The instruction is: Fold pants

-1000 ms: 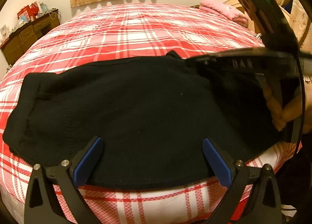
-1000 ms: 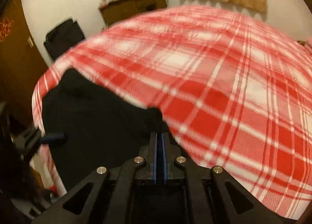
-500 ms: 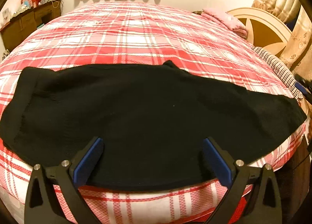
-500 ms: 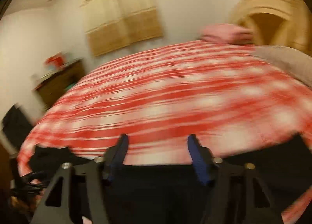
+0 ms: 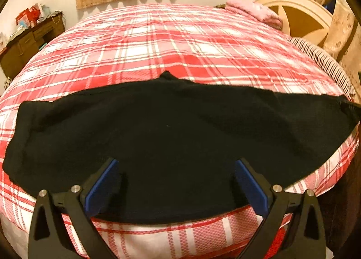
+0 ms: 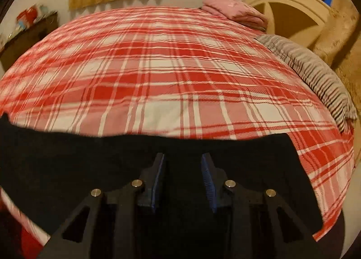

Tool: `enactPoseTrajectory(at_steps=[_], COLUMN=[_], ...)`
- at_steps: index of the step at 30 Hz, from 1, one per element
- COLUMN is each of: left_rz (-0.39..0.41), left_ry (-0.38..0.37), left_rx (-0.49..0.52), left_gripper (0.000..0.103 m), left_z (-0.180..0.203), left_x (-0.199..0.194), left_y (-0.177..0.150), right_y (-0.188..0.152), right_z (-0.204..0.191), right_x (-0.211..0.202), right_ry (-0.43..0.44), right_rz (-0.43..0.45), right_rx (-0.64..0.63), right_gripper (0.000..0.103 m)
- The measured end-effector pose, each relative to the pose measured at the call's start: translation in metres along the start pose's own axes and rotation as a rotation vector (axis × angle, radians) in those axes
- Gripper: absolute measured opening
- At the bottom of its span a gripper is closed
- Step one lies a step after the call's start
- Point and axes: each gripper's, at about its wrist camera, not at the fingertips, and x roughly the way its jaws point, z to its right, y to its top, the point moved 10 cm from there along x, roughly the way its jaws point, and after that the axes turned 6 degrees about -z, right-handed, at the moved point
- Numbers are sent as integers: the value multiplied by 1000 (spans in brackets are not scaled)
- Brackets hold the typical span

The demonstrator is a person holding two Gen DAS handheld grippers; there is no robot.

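Note:
Black pants (image 5: 171,132) lie flat in a long band along the near edge of the bed, folded lengthwise. My left gripper (image 5: 176,164) is wide open and empty, hovering over the pants' near edge around their middle. In the right wrist view the pants (image 6: 90,159) fill the lower part, their right end near the bed's right edge. My right gripper (image 6: 183,157) is partly open and empty, just above the right part of the pants. Neither gripper shows in the other's view.
The bed has a red and white plaid cover (image 5: 176,51). A pink folded cloth (image 5: 252,10) lies by the headboard (image 5: 300,15). A striped sheet edge (image 6: 315,73) runs along the right side. A dark wooden dresser (image 5: 27,42) stands far left.
My right gripper let go of the pants, opened, and swung round to face across the bed over their right end. It left the left wrist view. The left gripper stayed open and shifted slightly.

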Motion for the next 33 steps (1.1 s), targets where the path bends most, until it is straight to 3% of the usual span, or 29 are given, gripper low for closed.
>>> enactPoseTrajectory(at_steps=[4,6,8,10,13,17,19,21,25,30,33], left_rz=[14,22,8,-5,-14,-4,-1,-5,-16,-9,-6], left_ry=[5,12,14,1,-14,-2,-13,-32,-35,-39,-32], left_rx=[-4,-9,-16,-26,-32,-29,-48,-67,-74,-60,-49], left_gripper=[103,103,103,103,103,103,103,103,103,103,103], left_z=[-5,-9,-11,-11,-10,-14,-17,-19,-20,-17,-16], left_x=[-6,-6,-1,3,4,-1,-2,-2,2,0,0], left_y=[0,-1,-2,-3,-6,-7,-6,-6,-8,-8,-8], right_y=[9,11,6,-4,-18,-9,-8,-7,7,0,1], right_z=[2,-15,-38,-56,-66,-68,-74,-77,-60,-63,-65], right_x=[-18,-39,-48,-41,-9,1,0,-7,-26,1,-6], right_ry=[54,129,178,144,3,-7,-31,-78,-8,25,37], right_rz=[52,110,92,43,-62,-99,-90,-54,72,37,48], right_rx=[50,10,-77,-169,-279,-233,-257,-279,-97,-91,-93], right_gripper=[35,35,35,35,34,32,15,8,2,2,5])
